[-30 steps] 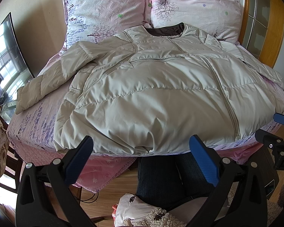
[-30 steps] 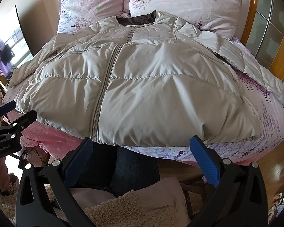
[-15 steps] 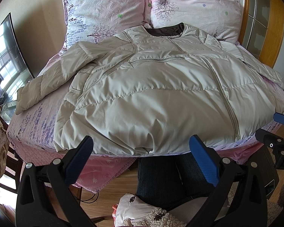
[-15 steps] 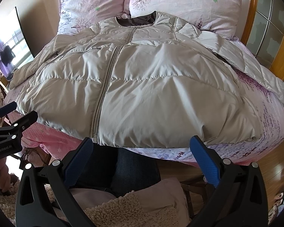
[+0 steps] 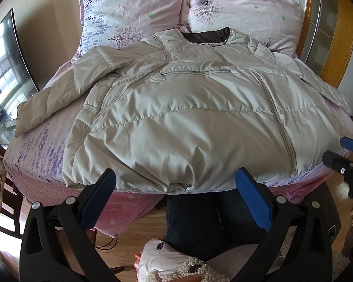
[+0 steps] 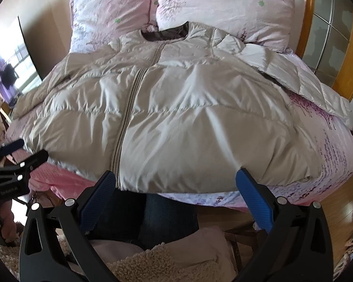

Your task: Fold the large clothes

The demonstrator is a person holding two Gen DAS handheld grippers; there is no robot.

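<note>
A large beige quilted puffer jacket (image 5: 195, 117) lies flat, front up and zipped, on the pink bed; it also shows in the right wrist view (image 6: 176, 122). Its collar points to the pillows and its hem hangs at the near bed edge. One sleeve (image 5: 58, 94) spreads out to the left, the other sleeve (image 6: 306, 82) to the right. My left gripper (image 5: 175, 183) is open and empty, just short of the hem. My right gripper (image 6: 175, 183) is open and empty, also at the hem, right of the zipper (image 6: 127, 117).
Two pink floral pillows (image 5: 242, 11) lean at the head of the bed (image 5: 35, 150). A dark screen (image 5: 4, 75) stands at the left. A wooden frame with glass (image 5: 329, 35) stands at the right. The person's legs in jeans (image 5: 200, 221) are by the bed's near edge.
The right wrist view has shifted closer to the jacket and slightly left. The left wrist view is almost unchanged. Both grippers stay open.
</note>
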